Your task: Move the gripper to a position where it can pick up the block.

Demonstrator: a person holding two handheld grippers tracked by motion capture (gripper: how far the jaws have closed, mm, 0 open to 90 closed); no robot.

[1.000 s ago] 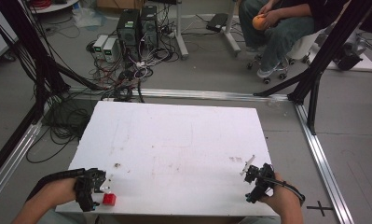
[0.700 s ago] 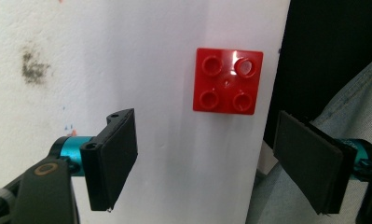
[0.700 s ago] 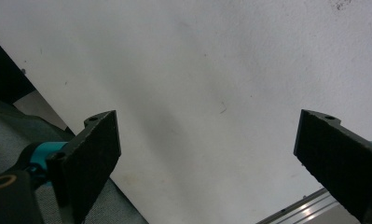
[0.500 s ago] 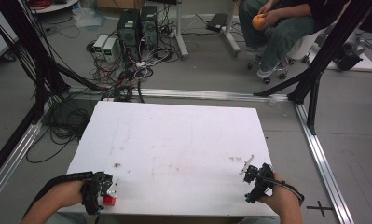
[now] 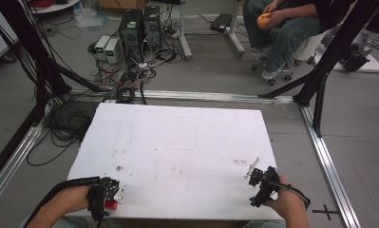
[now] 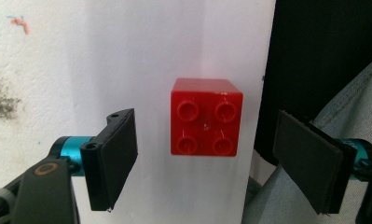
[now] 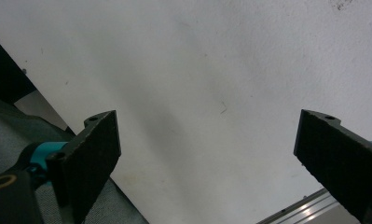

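Note:
A red four-stud brick (image 6: 206,117) lies on the white table (image 5: 177,142) close to its near edge, at the front left corner (image 5: 112,205). My left gripper (image 6: 211,163) hangs over it, open, one jaw on either side of the brick and neither touching it. In the high view this gripper (image 5: 104,197) sits right above the brick. At the front right my right gripper (image 5: 258,183) is open over bare table (image 7: 207,116), with nothing between its jaws.
The table's near edge runs just past the brick, with the person's jeans (image 6: 314,130) beyond it. Metal frame rails (image 5: 327,161) border the table. Computers and cables (image 5: 137,28) crowd the floor behind. A seated person (image 5: 291,23) holds an orange ball (image 5: 264,21).
My left gripper has moved right along the front edge, from beside the red brick to directly over it. The right gripper has barely shifted.

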